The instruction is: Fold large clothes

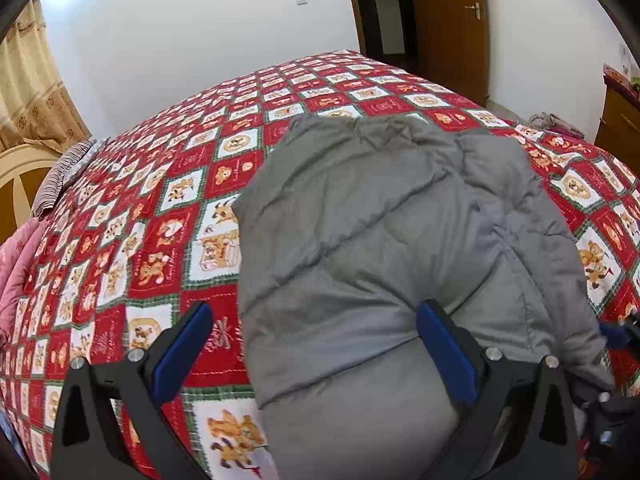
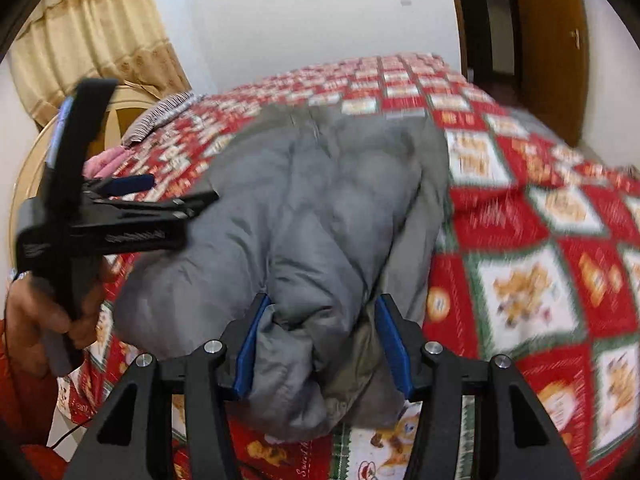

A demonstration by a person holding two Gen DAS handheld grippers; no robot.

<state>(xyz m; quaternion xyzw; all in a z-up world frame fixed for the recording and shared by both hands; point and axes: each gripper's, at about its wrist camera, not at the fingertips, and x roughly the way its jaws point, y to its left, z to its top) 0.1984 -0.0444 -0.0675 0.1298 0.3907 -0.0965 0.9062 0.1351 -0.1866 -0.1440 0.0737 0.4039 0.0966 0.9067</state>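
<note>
A grey padded jacket [image 1: 384, 236] lies folded into a bundle on the bed; it also shows in the right wrist view [image 2: 304, 208]. My left gripper [image 1: 316, 320] is open, its blue pads [image 1: 182, 348] spread wide over the jacket's near left edge, holding nothing. My right gripper [image 2: 324, 336] has its blue pads closed on a bunched fold at the jacket's near end. The left gripper also shows in the right wrist view [image 2: 100, 200], held in a hand at the left.
The bed has a red and white patchwork quilt [image 1: 168, 216] with bear pictures. Pink cloth [image 1: 16, 264] and a striped pillow [image 1: 60, 176] lie at the left by a cream headboard. A wooden door [image 1: 448, 20] and a cabinet [image 1: 620, 120] stand at the right.
</note>
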